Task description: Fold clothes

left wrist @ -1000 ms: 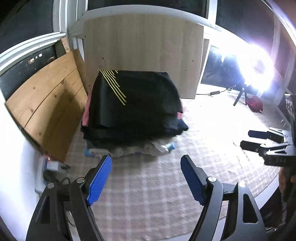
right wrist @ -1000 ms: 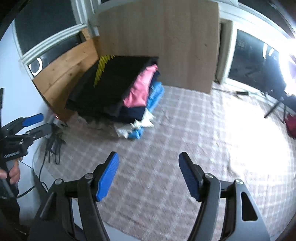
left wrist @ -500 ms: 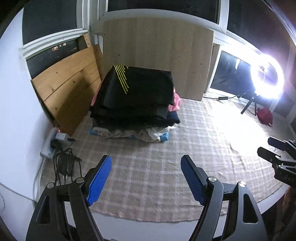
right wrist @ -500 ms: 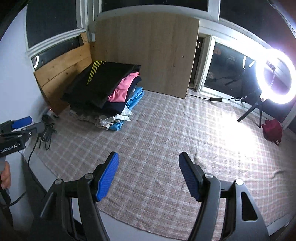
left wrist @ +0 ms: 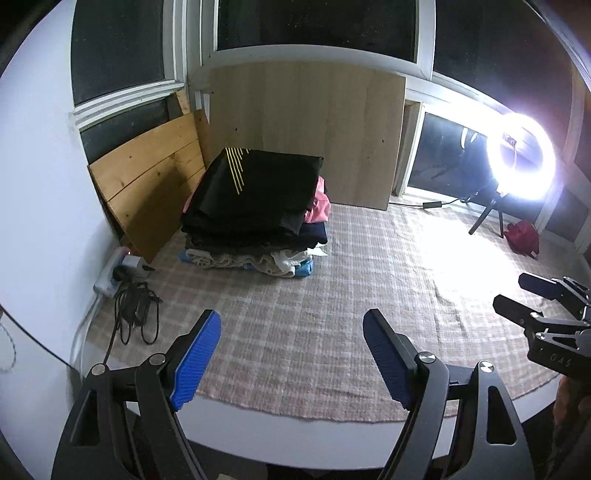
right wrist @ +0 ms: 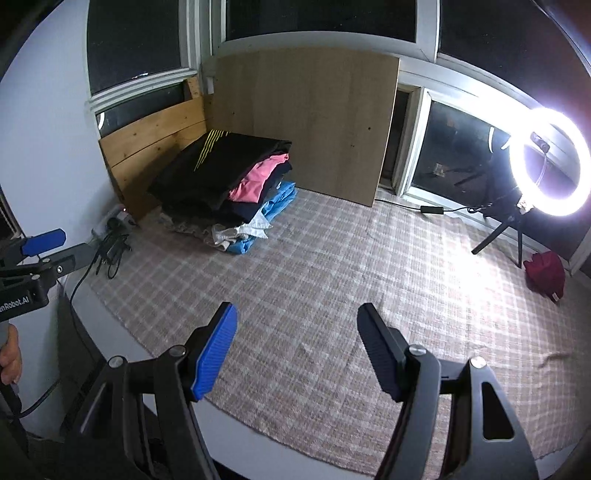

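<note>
Left gripper [left wrist: 291,332], black frame with blue ribbed pads, hangs above the near edge of the beige checked woven cloth [left wrist: 314,332] with its jaws spread wide and nothing between them. Right gripper [right wrist: 297,326], same build, is likewise spread wide and empty over the near part of that cloth [right wrist: 332,288]; it also shows at the right border of the left wrist view [left wrist: 543,310], and the left one at the left border of the right wrist view [right wrist: 40,251]. Cloth covers a white table [left wrist: 236,424], whose bare rim shows nearest the cameras. Further back on the left: a white power strip [left wrist: 110,273] with black coiled cables [left wrist: 135,310] beside it. Task item, the stack of folded clothes [left wrist: 255,221], sits at the far left of the cloth, well apart from both grippers; a black garment with yellow stripes [right wrist: 218,166] lies on top, with pink [right wrist: 256,177], dark, cream and light blue [right wrist: 273,206] layers under it. Behind the stack lean a knotty pine board [left wrist: 147,184] and a pale wood panel [left wrist: 306,129]. Far right: a lit ring light on a small tripod [right wrist: 546,162], with a red bag [right wrist: 546,273] near its feet. Dark window panes [left wrist: 314,22] close the back.
</note>
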`<state>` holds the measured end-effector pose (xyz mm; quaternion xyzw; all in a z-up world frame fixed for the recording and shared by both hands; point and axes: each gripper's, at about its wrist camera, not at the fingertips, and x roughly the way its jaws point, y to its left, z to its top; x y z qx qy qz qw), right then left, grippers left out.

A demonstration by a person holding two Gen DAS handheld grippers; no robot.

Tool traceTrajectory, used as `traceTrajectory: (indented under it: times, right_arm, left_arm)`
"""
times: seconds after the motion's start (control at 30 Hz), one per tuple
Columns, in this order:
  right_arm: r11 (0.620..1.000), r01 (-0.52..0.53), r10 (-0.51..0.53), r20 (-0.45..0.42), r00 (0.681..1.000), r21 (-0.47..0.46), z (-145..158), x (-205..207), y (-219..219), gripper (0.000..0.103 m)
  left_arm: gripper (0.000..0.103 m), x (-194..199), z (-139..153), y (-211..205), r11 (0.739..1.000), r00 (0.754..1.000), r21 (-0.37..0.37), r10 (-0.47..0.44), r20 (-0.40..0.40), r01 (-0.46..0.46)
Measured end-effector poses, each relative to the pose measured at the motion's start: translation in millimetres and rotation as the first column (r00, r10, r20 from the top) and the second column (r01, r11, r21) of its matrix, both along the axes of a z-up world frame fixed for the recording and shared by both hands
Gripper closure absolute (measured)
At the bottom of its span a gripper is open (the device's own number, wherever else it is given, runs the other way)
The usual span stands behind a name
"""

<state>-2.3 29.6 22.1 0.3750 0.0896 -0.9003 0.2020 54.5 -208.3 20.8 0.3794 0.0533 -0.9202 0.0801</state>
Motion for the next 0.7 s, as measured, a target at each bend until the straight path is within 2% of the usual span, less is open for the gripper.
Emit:
traceTrajectory:
  times: [0.5,0.7]
  right_arm:
    - [1.0,-0.005,0.006,0.025,1.0,-0.011,-8.4,-8.8,24.4,0.036]
    - [1.0,-0.002,0.002,0.036,0.999,-0.018,-11.5,-14.7,31.5,0.036]
  left_arm:
    - [0.025,4.2,0.6,18.8,0.999,0.999,-0.021,0.041,0.005,-0.041]
    - [0.025,0.9,1.8,24.2,0.998,0.999,-0.053,0.038,-0.002,-0.038]
